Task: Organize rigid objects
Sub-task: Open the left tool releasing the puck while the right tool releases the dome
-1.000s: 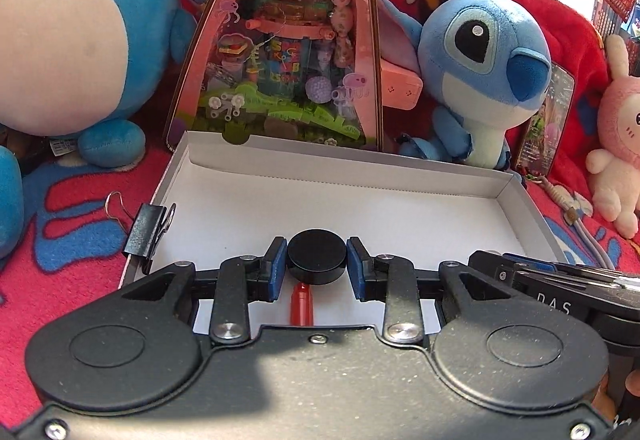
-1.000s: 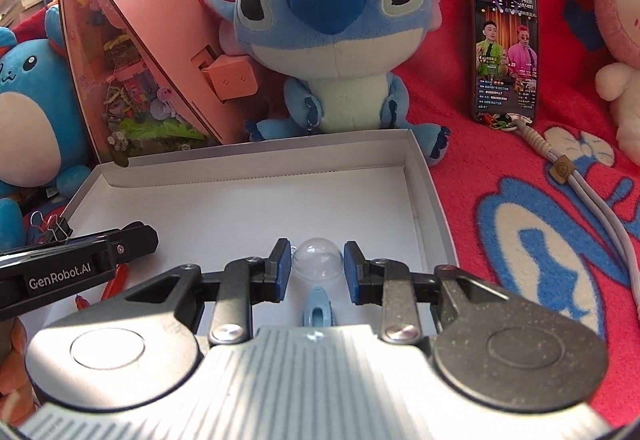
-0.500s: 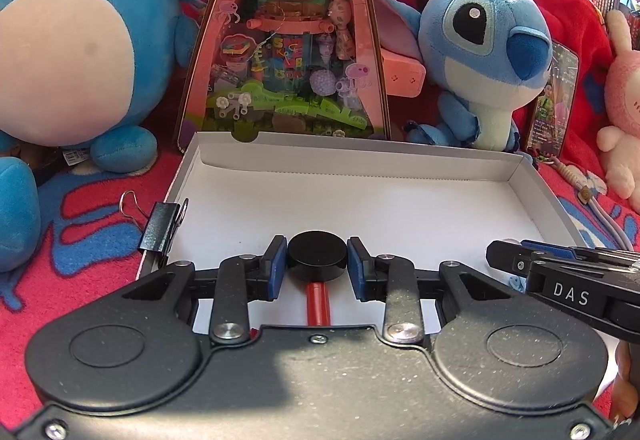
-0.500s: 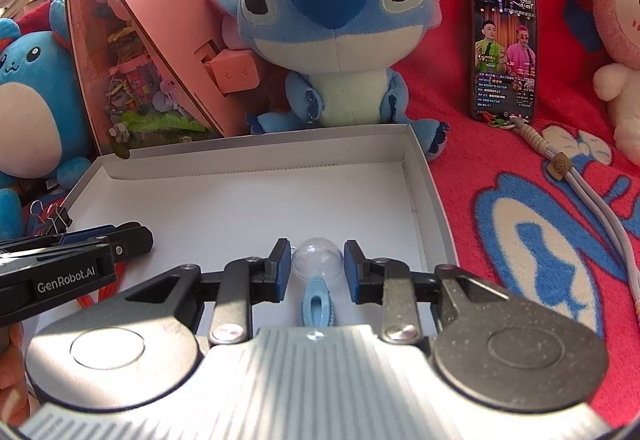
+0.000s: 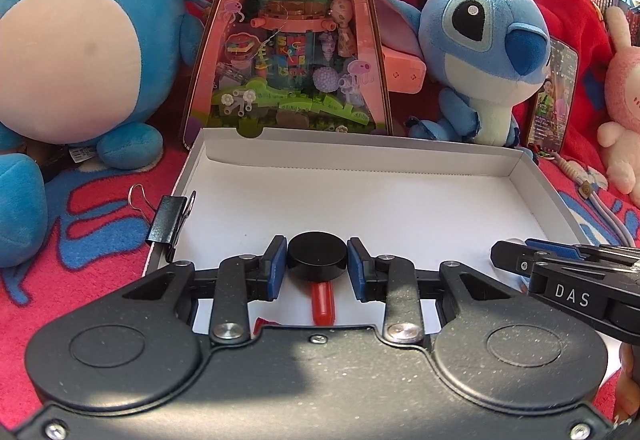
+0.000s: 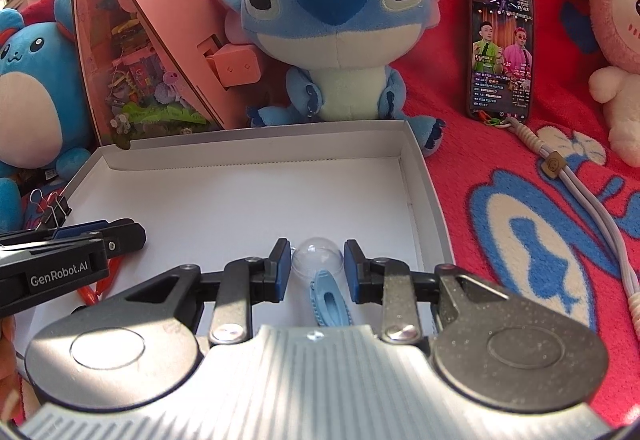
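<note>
A shallow white cardboard box (image 5: pixel 360 150) lies open on a red blanket; its floor is bare apart from what sits under the grippers. My left gripper (image 5: pixel 317 260) is shut on a black round cap (image 5: pixel 317 254), held low over the box's near edge. A red stem (image 5: pixel 323 304) shows under the cap; whether the two are joined I cannot tell. My right gripper (image 6: pixel 316 260) is shut on a clear plastic dome (image 6: pixel 317 254) over the box's near right part, with a light-blue clip-shaped piece (image 6: pixel 330 304) just below it. Each gripper's tips show in the other's view: the right gripper (image 5: pixel 516 254), the left gripper (image 6: pixel 120 236).
A black binder clip (image 5: pixel 168 220) grips the box's left wall. Behind the box stand a pink display house (image 5: pixel 296 40), a blue alien plush (image 6: pixel 340 20) and a round blue plush (image 5: pixel 80 40). A lit phone (image 6: pixel 502 48), its grey cord (image 6: pixel 580 208) and a pink rabbit plush (image 6: pixel 616 40) lie right.
Both grippers keep their hold and stay over the box. More of the blue clip-shaped piece shows under the dome, and the red stem sits slightly further right.
</note>
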`<action>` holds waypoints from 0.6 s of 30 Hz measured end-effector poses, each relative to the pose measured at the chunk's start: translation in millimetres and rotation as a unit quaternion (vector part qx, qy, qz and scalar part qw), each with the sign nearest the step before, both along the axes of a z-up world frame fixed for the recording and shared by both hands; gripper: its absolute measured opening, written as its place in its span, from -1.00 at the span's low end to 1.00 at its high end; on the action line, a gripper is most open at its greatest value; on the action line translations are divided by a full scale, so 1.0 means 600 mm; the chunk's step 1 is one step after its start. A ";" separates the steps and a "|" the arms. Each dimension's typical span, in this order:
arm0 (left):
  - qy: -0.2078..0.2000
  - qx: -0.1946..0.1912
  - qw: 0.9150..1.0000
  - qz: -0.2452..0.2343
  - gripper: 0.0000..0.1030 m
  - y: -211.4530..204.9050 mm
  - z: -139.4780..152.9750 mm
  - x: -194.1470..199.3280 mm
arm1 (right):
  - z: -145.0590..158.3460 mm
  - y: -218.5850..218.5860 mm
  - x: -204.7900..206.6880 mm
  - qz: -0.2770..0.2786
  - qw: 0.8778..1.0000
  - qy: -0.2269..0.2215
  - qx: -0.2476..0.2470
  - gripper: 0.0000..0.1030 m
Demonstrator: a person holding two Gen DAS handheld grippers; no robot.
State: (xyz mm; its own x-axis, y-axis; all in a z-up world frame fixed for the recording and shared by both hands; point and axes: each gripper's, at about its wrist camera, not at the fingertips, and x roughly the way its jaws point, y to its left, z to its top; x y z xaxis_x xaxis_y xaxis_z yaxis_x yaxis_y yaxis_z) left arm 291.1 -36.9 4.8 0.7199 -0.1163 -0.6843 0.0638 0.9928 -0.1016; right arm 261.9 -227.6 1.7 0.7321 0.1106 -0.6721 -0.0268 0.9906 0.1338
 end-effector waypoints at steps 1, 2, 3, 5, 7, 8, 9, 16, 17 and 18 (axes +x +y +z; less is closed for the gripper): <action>0.000 0.000 1.000 0.000 -0.39 0.000 0.000 0.000 | 0.000 0.000 0.000 0.000 1.000 0.000 0.000 -0.35; 0.000 0.000 1.000 0.000 -0.39 0.000 0.000 -0.001 | 0.000 0.000 0.000 -0.001 1.000 0.000 -0.001 -0.35; 0.000 0.000 1.000 0.000 -0.39 0.000 0.000 -0.001 | 0.001 0.001 0.000 0.000 1.000 0.001 -0.003 -0.34; 0.000 -0.001 1.000 0.000 -0.39 0.000 0.000 -0.002 | 0.001 0.001 0.000 0.000 1.000 0.000 -0.004 -0.34; 0.001 -0.003 1.000 0.000 -0.39 0.000 0.000 -0.002 | 0.000 0.001 -0.001 0.000 1.000 0.000 -0.003 -0.34; 0.001 -0.005 1.000 0.001 -0.39 0.002 0.000 -0.002 | 0.000 0.001 -0.001 0.000 1.000 -0.001 -0.003 -0.34; 0.001 -0.008 1.000 0.001 -0.34 0.003 0.000 -0.002 | 0.000 0.001 -0.001 0.000 1.000 -0.001 -0.005 -0.33; 0.003 -0.017 1.000 0.003 -0.06 0.006 0.002 -0.003 | -0.002 0.005 -0.005 0.003 1.000 -0.008 -0.012 0.03; 0.002 -0.018 1.000 0.003 -0.05 0.006 0.002 -0.004 | -0.002 0.006 -0.005 0.004 1.000 -0.009 -0.013 0.05; 0.002 -0.019 1.000 0.003 -0.02 0.006 0.002 -0.005 | -0.002 0.008 -0.006 0.005 1.000 -0.009 -0.014 0.07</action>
